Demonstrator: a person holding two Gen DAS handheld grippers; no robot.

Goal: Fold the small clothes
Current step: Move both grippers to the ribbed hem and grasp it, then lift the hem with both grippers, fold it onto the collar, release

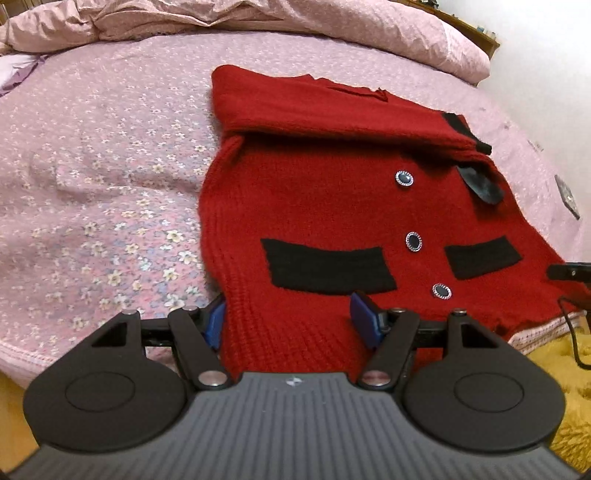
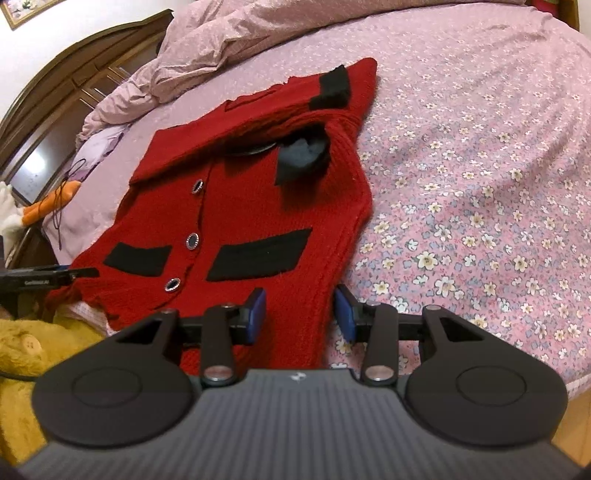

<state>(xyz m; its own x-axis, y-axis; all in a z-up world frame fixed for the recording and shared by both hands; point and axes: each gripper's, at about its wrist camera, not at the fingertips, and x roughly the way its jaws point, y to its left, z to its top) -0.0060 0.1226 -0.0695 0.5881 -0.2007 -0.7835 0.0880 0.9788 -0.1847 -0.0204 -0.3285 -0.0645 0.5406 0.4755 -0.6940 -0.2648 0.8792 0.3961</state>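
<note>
A small red knitted cardigan (image 1: 325,192) with black pocket bands and several dark buttons lies flat on the bed, its sleeves folded across the chest. It also shows in the right wrist view (image 2: 240,206). My left gripper (image 1: 291,321) is open, its blue pads (image 1: 364,319) straddling the left part of the hem. My right gripper (image 2: 301,314) is open, its blue pads (image 2: 256,314) straddling the right part of the hem. The tip of the right gripper (image 1: 569,271) shows at the cardigan's right edge in the left wrist view. The left gripper's tip (image 2: 48,277) shows in the right wrist view.
The bed has a pink floral sheet (image 1: 103,177) and a crumpled pink duvet (image 1: 258,18) at the far side. A yellow fuzzy blanket (image 2: 26,354) lies by the near bed edge. A wooden headboard (image 2: 74,70) and an orange toy (image 2: 51,201) are beyond.
</note>
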